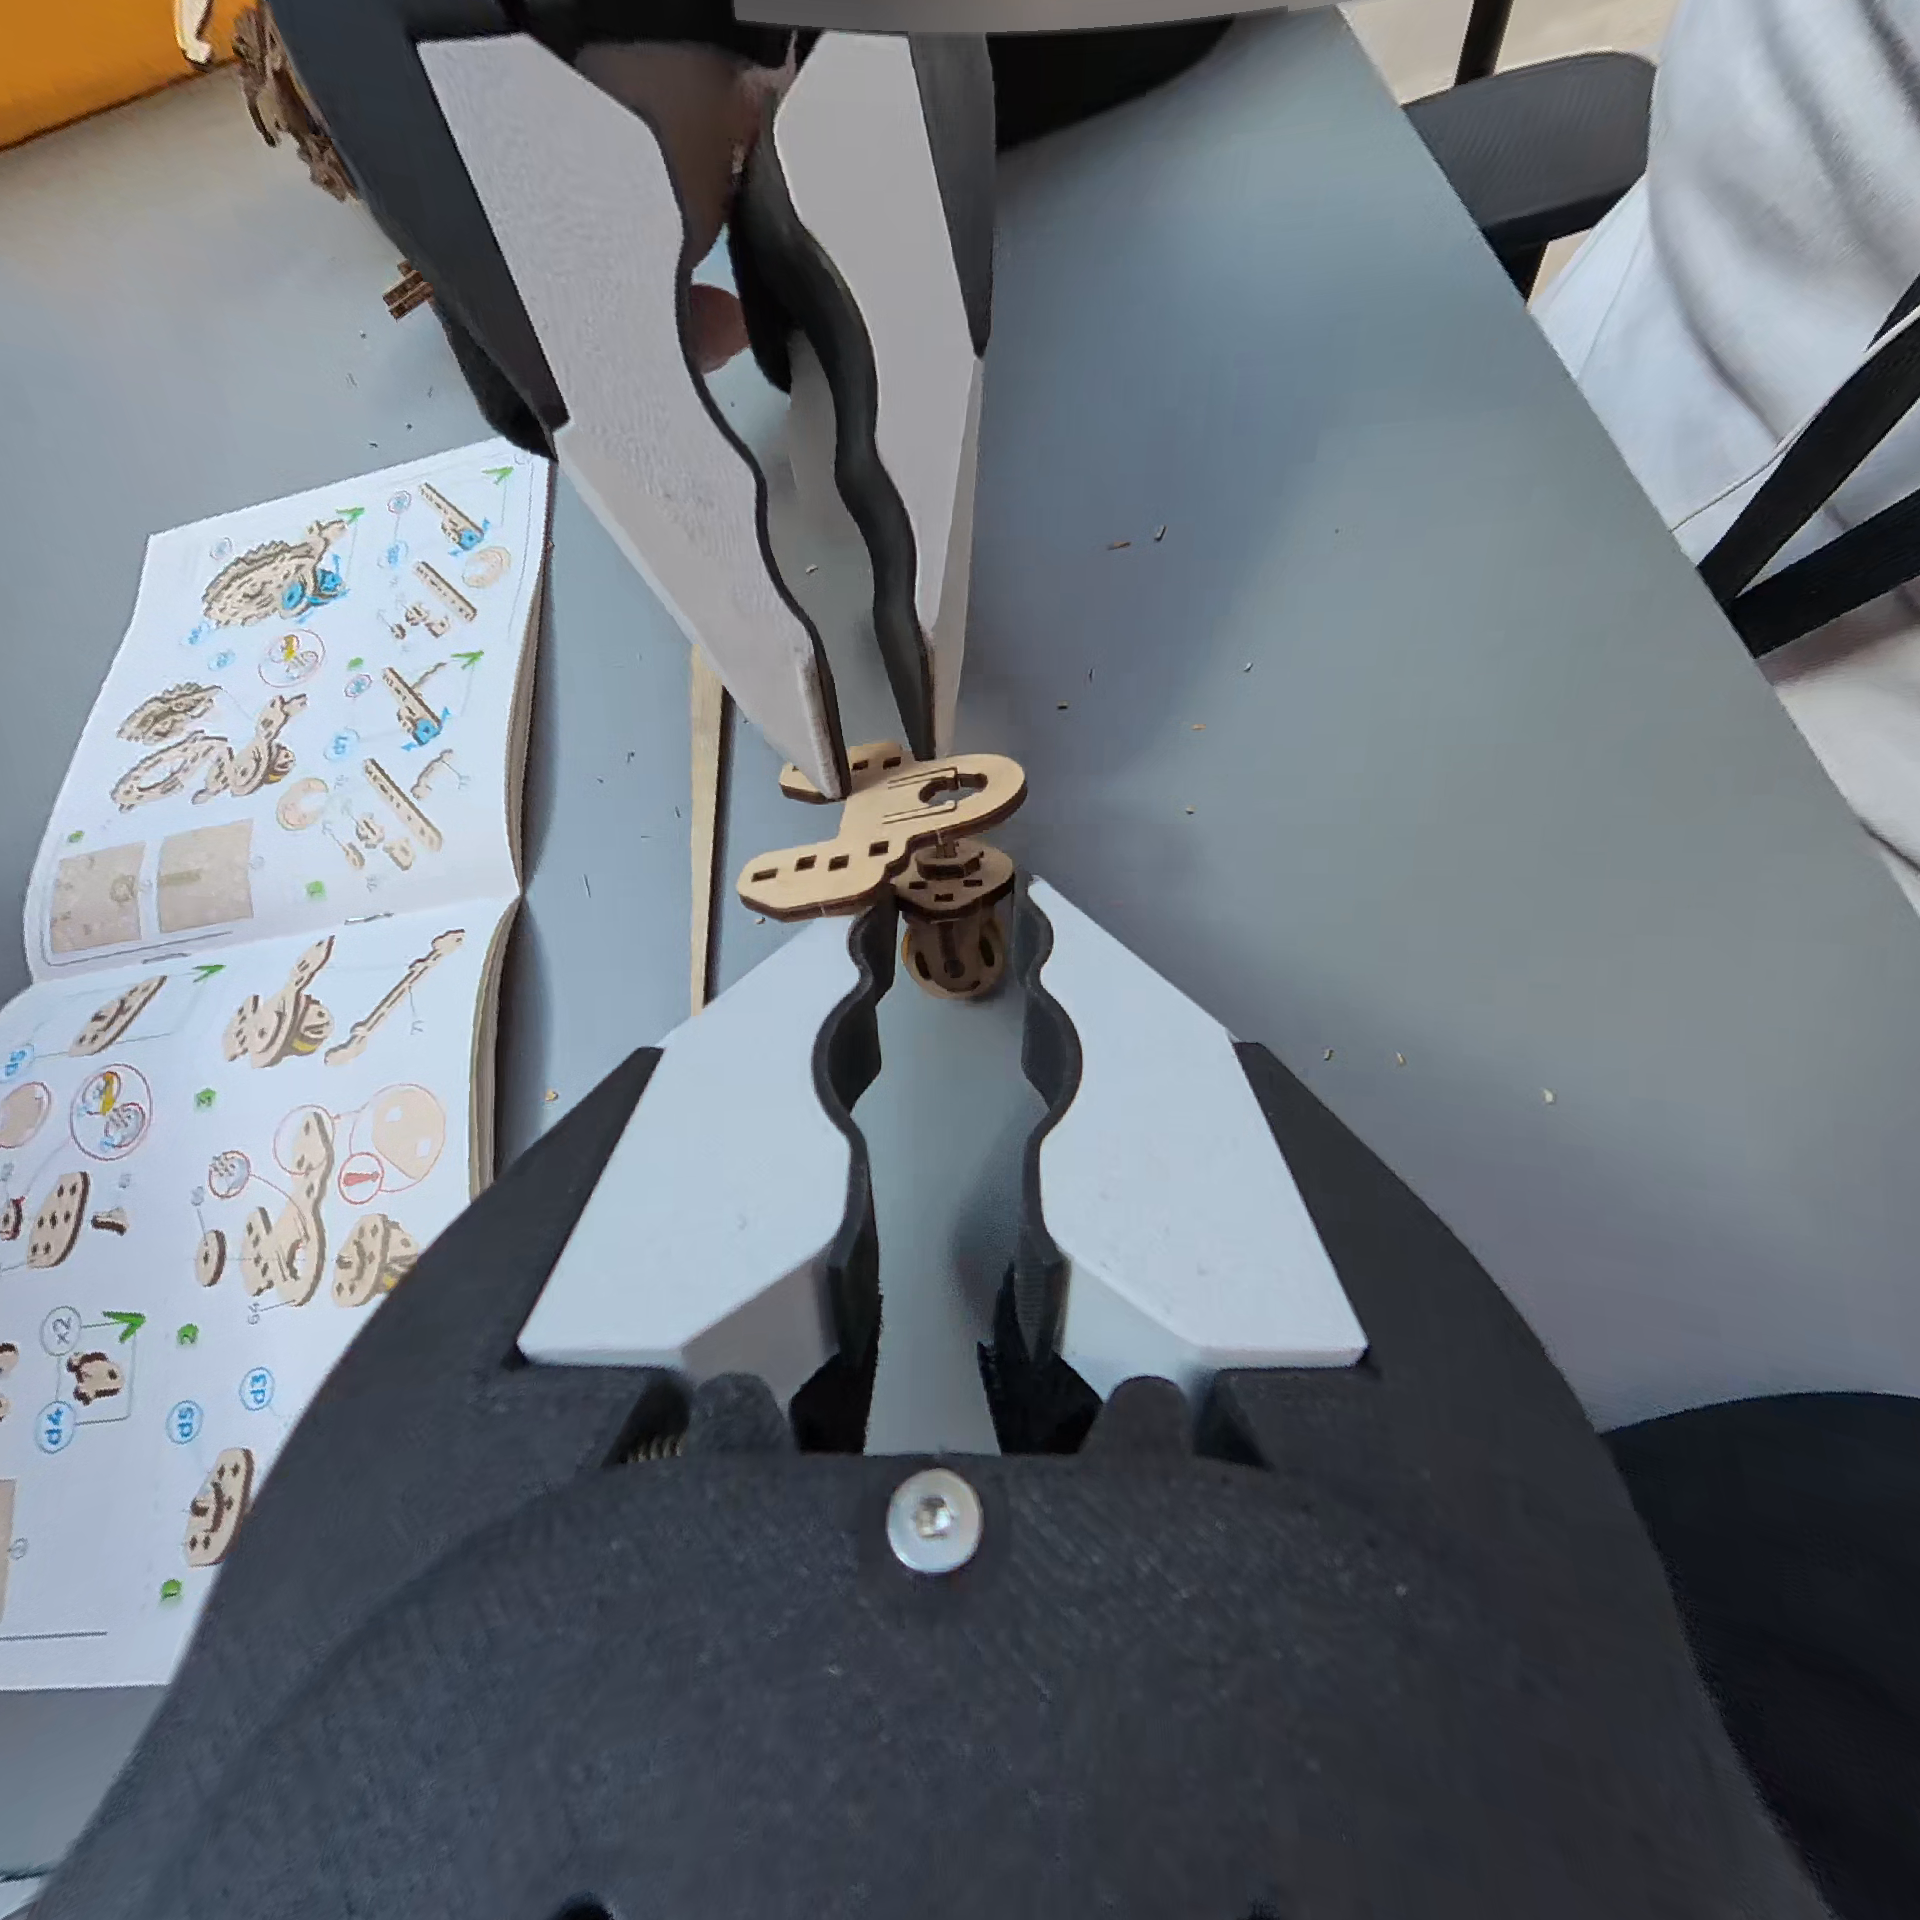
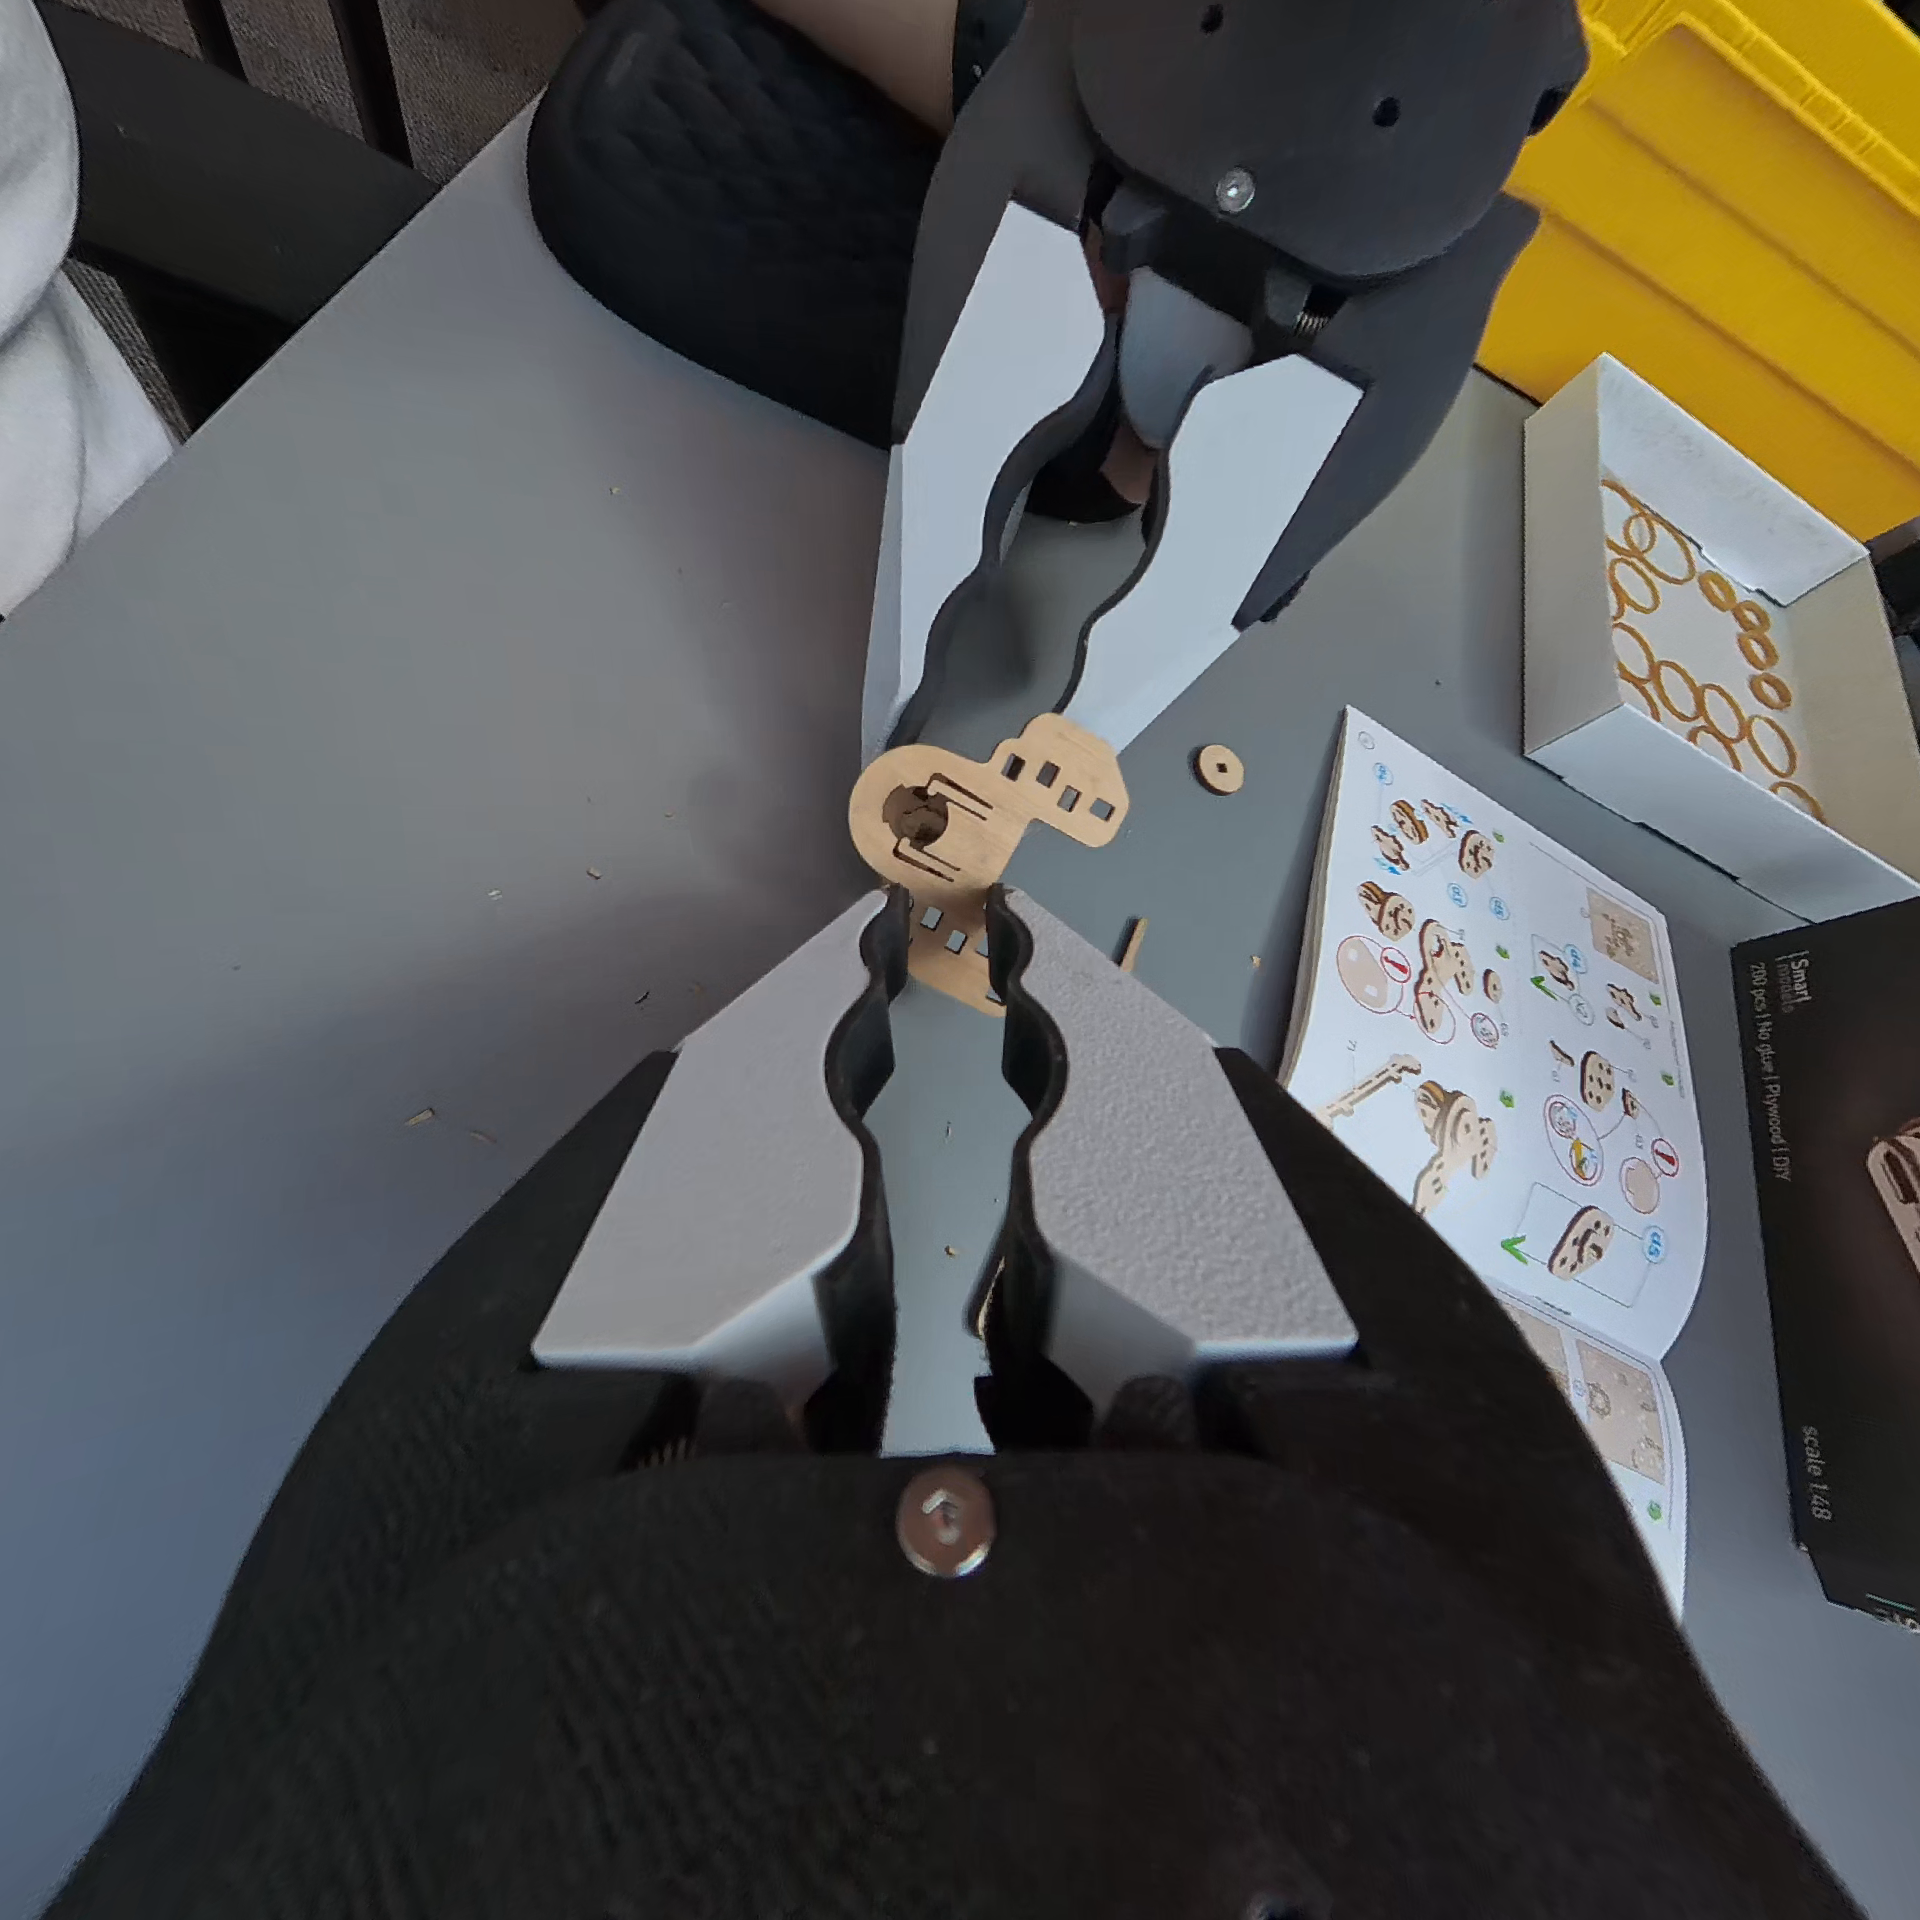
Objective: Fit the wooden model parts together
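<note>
In the left wrist view, the left claw (image 1: 945, 914) is seen pinching a small round wooden hub (image 1: 951, 935) between its tips, held above the grey desk (image 1: 1351, 831). A flat wooden plate (image 1: 883, 826) with slots and a keyhole opening lies just over the hub, touching it, and its far edge is pinched by the right claw (image 1: 878, 769), which comes in from the far side. An open instruction booklet (image 1: 270, 935) is spread on the desk at the left, and a thin wooden strip (image 1: 704, 831) lies beside its right edge. Small wood crumbs are scattered over the desk. At the far left a brown wooden assembly (image 1: 281, 114) is partly hidden behind the right claw's black body; a yellow surface shows beyond it.

In the right wrist view, the right claw (image 2: 945, 925) is pressed onto the near end of the wooden plate (image 2: 987, 810), whose round end carries a hole with the hub showing dark through it. The left claw (image 2: 997, 738) reaches in from the far side; its tips are hidden behind the plate. At the far right an open white box (image 2: 1558, 623) holds a wooden sheet cut with rings (image 2: 1704, 634), and yellow bins (image 2: 1714, 260) stand behind it. A small wooden disc (image 2: 1218, 770) lies on the desk between the plate and the booklet (image 2: 1507, 1039). A black box (image 2: 1829, 1247) lies at the near right. A black chair (image 2: 727, 208) stands at the desk's far edge.
</note>
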